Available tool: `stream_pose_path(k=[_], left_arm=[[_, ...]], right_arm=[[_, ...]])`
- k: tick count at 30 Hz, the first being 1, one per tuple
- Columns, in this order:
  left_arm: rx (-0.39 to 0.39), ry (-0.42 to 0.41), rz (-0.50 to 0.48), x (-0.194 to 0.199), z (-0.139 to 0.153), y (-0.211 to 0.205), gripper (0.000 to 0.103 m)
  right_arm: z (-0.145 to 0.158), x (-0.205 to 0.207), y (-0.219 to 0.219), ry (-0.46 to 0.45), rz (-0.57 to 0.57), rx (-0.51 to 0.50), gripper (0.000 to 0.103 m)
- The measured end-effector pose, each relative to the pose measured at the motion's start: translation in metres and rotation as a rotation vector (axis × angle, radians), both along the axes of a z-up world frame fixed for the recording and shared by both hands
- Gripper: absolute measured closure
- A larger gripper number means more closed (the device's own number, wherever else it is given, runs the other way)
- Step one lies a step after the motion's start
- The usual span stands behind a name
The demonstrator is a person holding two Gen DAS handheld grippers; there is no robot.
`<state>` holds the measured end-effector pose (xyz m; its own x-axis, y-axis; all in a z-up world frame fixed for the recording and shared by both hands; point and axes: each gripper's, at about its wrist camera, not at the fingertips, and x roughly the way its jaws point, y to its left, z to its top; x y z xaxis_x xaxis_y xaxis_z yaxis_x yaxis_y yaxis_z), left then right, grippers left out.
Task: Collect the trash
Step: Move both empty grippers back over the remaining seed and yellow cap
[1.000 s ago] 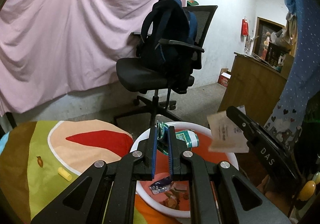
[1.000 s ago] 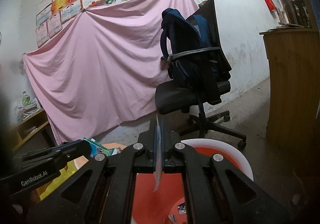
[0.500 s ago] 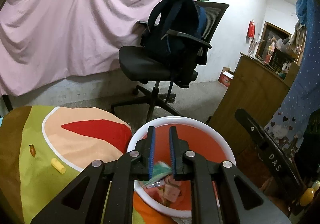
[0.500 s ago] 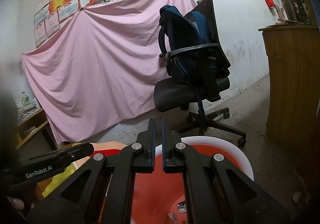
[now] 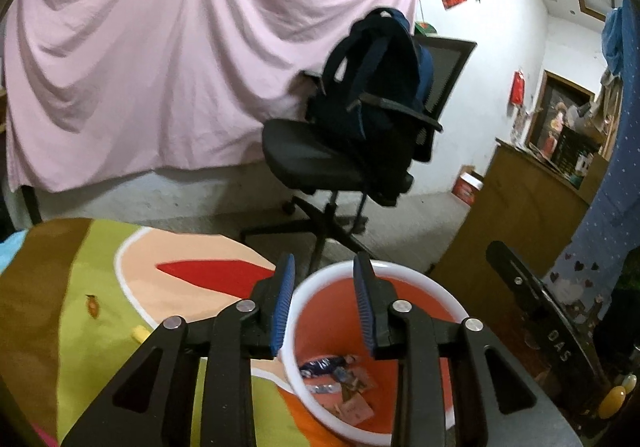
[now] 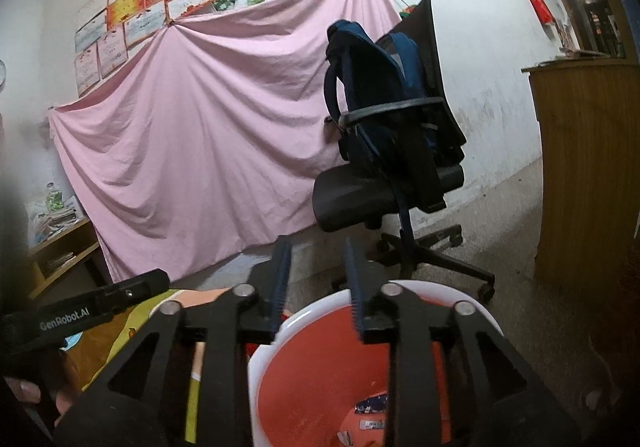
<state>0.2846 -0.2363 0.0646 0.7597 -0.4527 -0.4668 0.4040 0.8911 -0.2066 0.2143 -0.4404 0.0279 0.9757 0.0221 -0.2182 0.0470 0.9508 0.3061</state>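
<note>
Left gripper (image 5: 325, 301), right gripper (image 6: 317, 283): jaws wide, empty, above the white-rimmed orange plastic bin (image 5: 408, 279). Crumpled wrappers (image 5: 340, 375) lie inside. Step: drop finished. Next: fetch the small yellow scrap (image 5: 141, 334) on the multicoloured cloth (image 5: 80, 267).

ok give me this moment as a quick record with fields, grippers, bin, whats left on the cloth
left gripper: open, nothing between its blue-padded fingers, over the near rim of the bin
right gripper: open, empty, above the same bin
round white-rimmed orange plastic bin: upright, at the edge of the cloth
trash in bin: several wrappers and paper scraps on the bottom
colourful patterned cloth: spread left of the bin
small yellow cylinder: lying on the cloth, outside the bin
small orange-brown scrap: on the cloth, further left
</note>
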Motion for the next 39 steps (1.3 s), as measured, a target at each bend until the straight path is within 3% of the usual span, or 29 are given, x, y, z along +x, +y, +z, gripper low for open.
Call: stream_pose_path(k=[2, 6, 11, 14, 27, 33, 39], left_arm=[[-0.007, -0.031, 0.029, -0.005, 0.003, 0.008, 0.063], [-0.009, -0.092, 0.092, -0.017, 0.011, 0.032, 0.061], [-0.018, -0.165, 0.176, -0.032, 0.018, 0.063, 0.029], [-0.024, -0.216, 0.223, -0.042, 0.02, 0.088, 0.004], [-0.013, -0.357, 0.392, -0.072, 0.018, 0.163, 0.002], [0.028, -0.373, 0.417, -0.074, 0.01, 0.183, 0.002], [0.059, -0.333, 0.436, -0.063, -0.005, 0.2, 0.002]], right_arm=[[0.003, -0.002, 0.003, -0.021, 0.003, -0.006, 0.035], [0.011, -0.008, 0.01, -0.072, 0.018, -0.013, 0.023], [0.018, -0.011, 0.023, -0.139, 0.065, -0.003, 0.001], [0.022, -0.017, 0.036, -0.197, 0.099, 0.002, 0.0], [0.031, -0.023, 0.099, -0.329, 0.212, -0.06, 0.0], [0.028, -0.014, 0.131, -0.331, 0.269, -0.111, 0.0], [0.019, 0.008, 0.161, -0.266, 0.311, -0.179, 0.0]])
